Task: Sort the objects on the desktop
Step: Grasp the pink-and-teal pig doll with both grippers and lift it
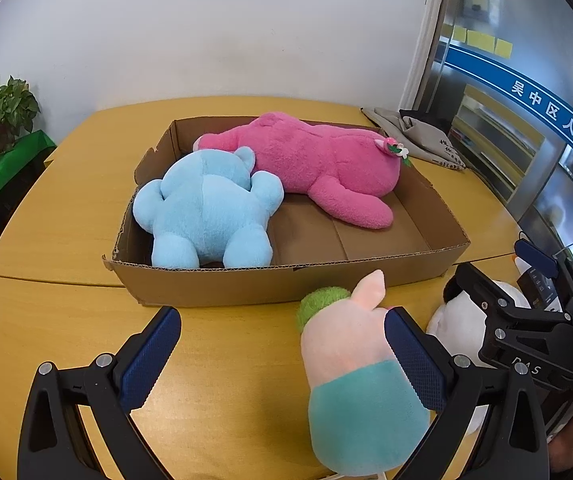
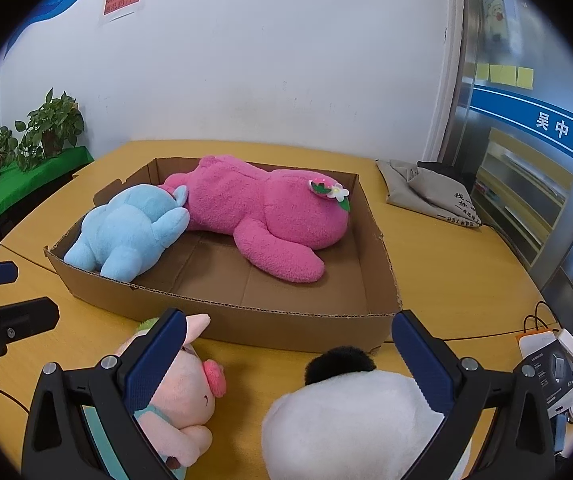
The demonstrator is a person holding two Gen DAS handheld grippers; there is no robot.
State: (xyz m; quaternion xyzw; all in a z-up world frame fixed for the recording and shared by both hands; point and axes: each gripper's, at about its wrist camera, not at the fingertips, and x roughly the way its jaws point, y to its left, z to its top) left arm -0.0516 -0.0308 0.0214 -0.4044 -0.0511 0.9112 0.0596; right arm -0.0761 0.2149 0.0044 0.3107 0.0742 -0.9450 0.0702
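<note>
A shallow cardboard box on the yellow table holds a blue plush and a big pink plush. In front of the box lie a pale pink pig plush in teal clothes and a white plush with a black ear. My left gripper is open, the pig against its right finger. My right gripper is open around the white plush's head; it also shows in the left wrist view.
A grey cloth bag lies at the table's far right corner. Boxed electronics with cables sit at the right edge. Potted plants stand on a green shelf to the left. A wall is behind the table.
</note>
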